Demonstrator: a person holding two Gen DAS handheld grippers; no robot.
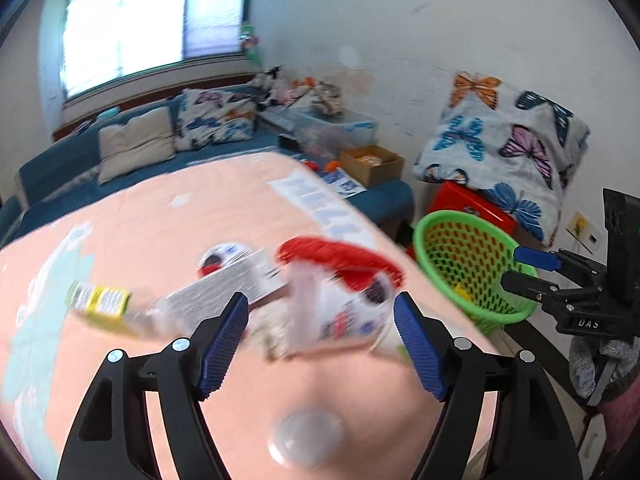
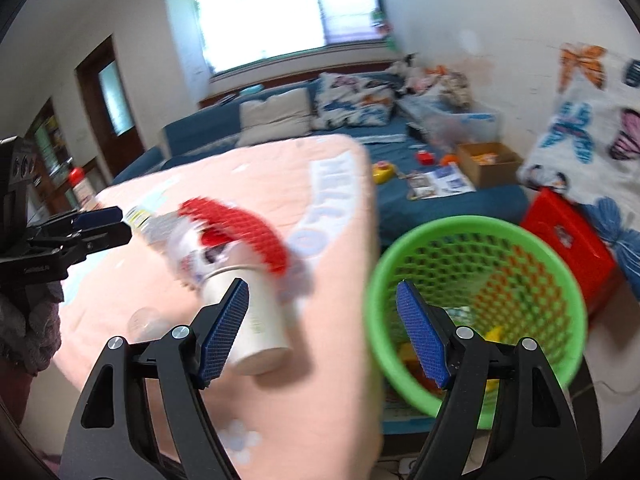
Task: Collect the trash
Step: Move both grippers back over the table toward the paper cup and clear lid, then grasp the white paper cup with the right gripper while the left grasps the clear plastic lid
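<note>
Trash lies in a blurred heap on the pink tablecloth [image 1: 160,220]: a red mesh net [image 1: 340,256], a white printed cup [image 1: 344,312] on its side, a grey carton [image 1: 228,284] and a yellow-labelled bottle [image 1: 104,300]. My left gripper [image 1: 320,344] hovers open just in front of the cup, its pads apart from it. In the right wrist view, the cup [image 2: 260,320] lies by the left finger of my open right gripper [image 2: 322,332], under the red net [image 2: 240,232]. The green mesh basket [image 2: 472,232] stands just off the table's right edge, holding some yellow scraps.
A clear round lid [image 1: 308,436] lies on the cloth near me. My right gripper [image 1: 510,270] shows beside the basket [image 1: 440,224], my left gripper [image 2: 122,224] at the table's left. Behind are a blue sofa [image 2: 400,200], a cardboard box [image 2: 488,164] and a red box [image 2: 568,232].
</note>
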